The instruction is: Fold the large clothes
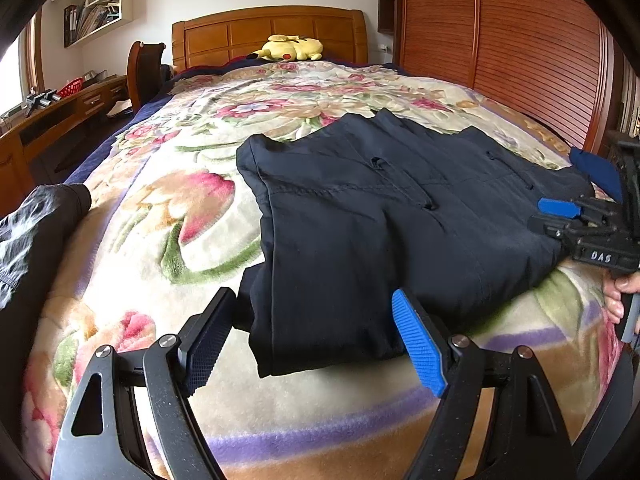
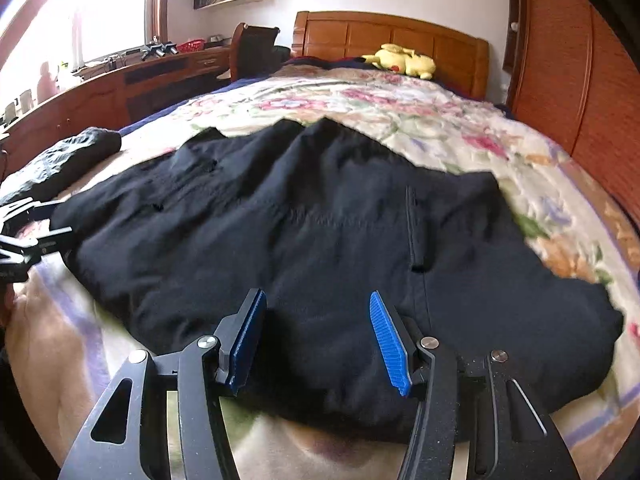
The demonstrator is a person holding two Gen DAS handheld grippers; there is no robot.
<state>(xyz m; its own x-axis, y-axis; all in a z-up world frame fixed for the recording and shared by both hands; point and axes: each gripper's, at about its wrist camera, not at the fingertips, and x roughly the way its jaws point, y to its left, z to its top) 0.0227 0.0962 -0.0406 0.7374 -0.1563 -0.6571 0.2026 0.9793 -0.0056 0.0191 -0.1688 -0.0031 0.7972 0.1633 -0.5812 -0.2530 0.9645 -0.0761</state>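
A bed covered by a floral blanket is seen filling both views, with a wooden headboard at its far end and a slatted wooden wardrobe along one side. A wooden desk is placed along the other side, under the window.

A large dark navy garment is spread across the near part of the blanket, partly folded, with one doubled edge turned toward the foot of the bed. A second, crumpled dark garment is laid apart from it, near the desk side.

The left claw is held wide over the near corner of the navy garment; cloth is seen between its fingers, but the pads are not pressed on it. The right claw is held moderately apart over the garment's near edge, and no fabric is pinched by it.

A yellow plush toy is lying by the headboard.
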